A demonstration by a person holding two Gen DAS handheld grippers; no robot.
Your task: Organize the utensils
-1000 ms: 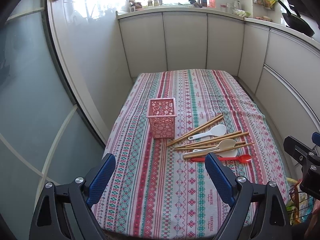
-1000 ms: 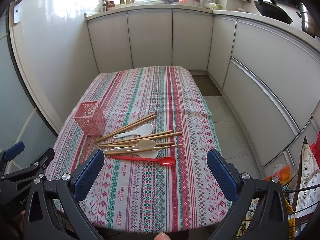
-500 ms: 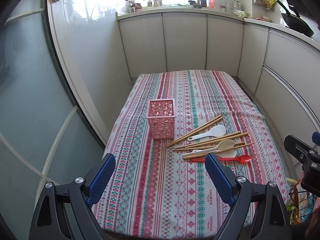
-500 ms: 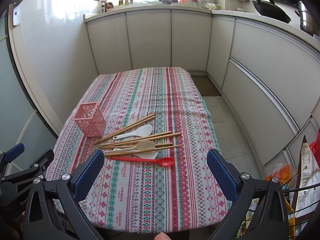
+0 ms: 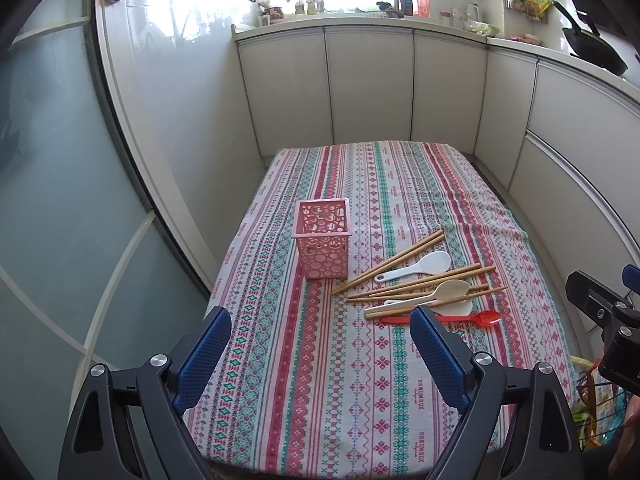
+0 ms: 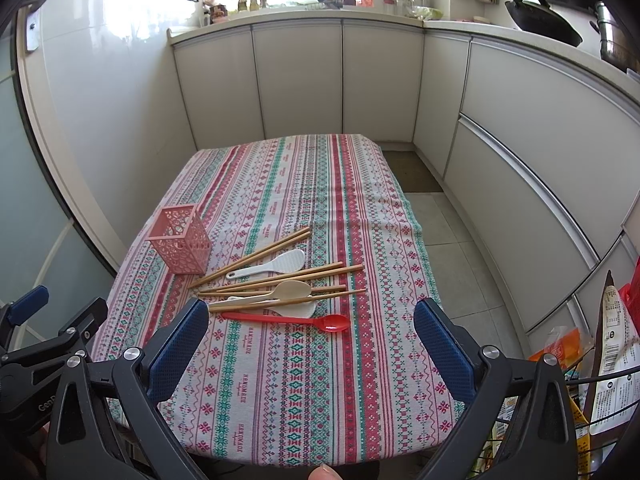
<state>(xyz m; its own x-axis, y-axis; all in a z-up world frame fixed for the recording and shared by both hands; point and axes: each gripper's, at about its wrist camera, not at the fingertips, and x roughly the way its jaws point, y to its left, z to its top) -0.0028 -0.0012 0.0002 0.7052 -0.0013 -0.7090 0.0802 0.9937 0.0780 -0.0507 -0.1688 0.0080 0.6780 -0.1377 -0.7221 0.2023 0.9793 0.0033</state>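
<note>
A pink perforated holder (image 5: 323,242) (image 6: 181,238) stands upright and empty on the patterned tablecloth. To its right lie several wooden chopsticks (image 5: 390,262) (image 6: 252,257), a white rice paddle (image 5: 416,266) (image 6: 270,267), a beige spoon (image 5: 436,294) (image 6: 276,293) and a red spoon (image 5: 444,318) (image 6: 288,319). My left gripper (image 5: 320,350) is open and empty, above the near table edge in front of the holder. My right gripper (image 6: 312,346) is open and empty, just short of the red spoon.
The table (image 6: 304,184) is hemmed by white cabinets (image 6: 300,80) at the back and right. A glass partition (image 5: 60,200) stands on the left. A wire basket with packets (image 6: 600,360) stands by the near right corner. A tiled floor strip (image 6: 440,216) runs along the right.
Both grippers have drifted slightly forward and down toward the table; the utensils look a little closer. Nothing on the table has moved.
</note>
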